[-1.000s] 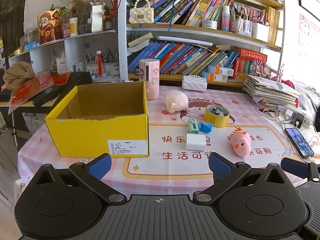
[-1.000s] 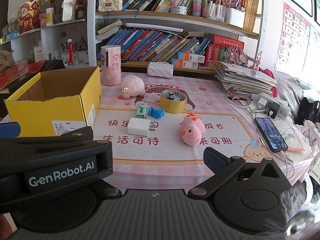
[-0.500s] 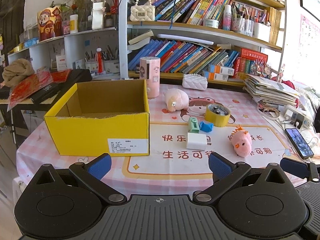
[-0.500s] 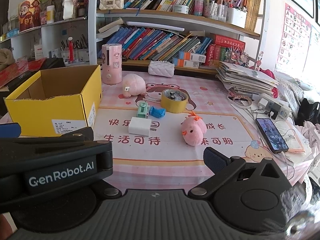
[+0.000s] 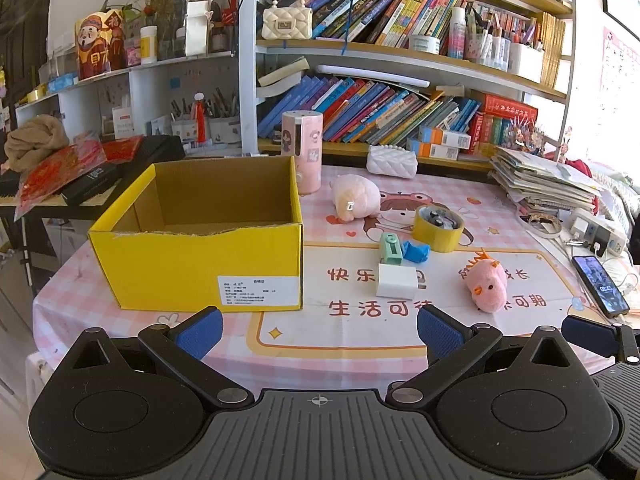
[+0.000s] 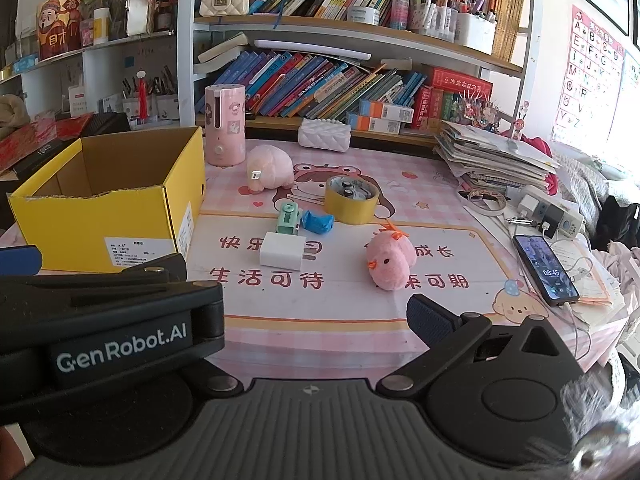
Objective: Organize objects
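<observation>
Small items are lying scattered on the pink printed tabletop (image 5: 360, 332) in the left wrist view, all to the right of an open yellow cardboard box (image 5: 200, 268) that is showing a bare brown inside. A white square charger plug (image 5: 397, 281) is sitting nearest the camera, with a mint-green plastic clip-like piece (image 5: 390, 247) and a crumpled blue wrapper (image 5: 416, 250) just behind it, these two touching each other. A roll of yellow tape (image 5: 437, 228) is standing behind those, holding a few small metal pieces in its core. A pale pink plush ball (image 5: 357, 201) is resting beyond the tape, and a pink plush chick with an orange crest (image 5: 485, 283) is lying to the right of the plug. The left tongs (image 5: 318, 330) are hovering spread wide above the near table edge, gripping nothing. A blue pad of the right tongs (image 5: 588, 334) is peeking in at the right.

In the right wrist view, the box (image 6: 104, 224) is sitting at the left, the plug (image 6: 282, 250) near the centre, the green piece (image 6: 289, 219) and wrapper (image 6: 317, 221) behind it, then the tape roll (image 6: 351, 199) and plush ball (image 6: 269, 168). The chick (image 6: 389, 258) is lying just ahead of the right pad. A black smartphone (image 6: 546, 269) with its cable is resting near the table's right edge. The right tongs (image 6: 224, 292) are standing wide apart and unloaded, their left finger mostly hidden behind the black body of the left tongs (image 6: 108, 320).
</observation>
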The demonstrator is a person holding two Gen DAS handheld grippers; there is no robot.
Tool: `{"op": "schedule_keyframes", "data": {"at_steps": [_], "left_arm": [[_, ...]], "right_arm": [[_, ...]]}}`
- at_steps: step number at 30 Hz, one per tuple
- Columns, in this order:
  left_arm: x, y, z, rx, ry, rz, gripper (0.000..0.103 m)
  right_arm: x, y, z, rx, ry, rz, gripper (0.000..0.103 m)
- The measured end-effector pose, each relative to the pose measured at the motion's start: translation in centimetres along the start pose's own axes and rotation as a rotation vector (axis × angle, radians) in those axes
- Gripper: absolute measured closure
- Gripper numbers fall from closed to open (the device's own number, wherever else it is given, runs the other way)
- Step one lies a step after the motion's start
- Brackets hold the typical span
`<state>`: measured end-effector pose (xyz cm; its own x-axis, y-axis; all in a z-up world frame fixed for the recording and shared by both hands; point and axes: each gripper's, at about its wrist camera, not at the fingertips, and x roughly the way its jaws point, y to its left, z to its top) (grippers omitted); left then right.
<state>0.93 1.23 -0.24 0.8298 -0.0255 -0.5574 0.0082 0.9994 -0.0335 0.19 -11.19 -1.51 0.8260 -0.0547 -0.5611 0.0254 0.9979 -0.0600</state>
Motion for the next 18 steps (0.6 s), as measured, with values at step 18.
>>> {"op": "schedule_keyframes", "data": {"at_steps": [18], "left_arm": [[0.72, 0.01, 0.33, 0.001, 0.004, -0.007, 0.000]], "right_arm": [[0.41, -0.15, 0.05, -0.003, 0.002, -0.005, 0.000]]}}
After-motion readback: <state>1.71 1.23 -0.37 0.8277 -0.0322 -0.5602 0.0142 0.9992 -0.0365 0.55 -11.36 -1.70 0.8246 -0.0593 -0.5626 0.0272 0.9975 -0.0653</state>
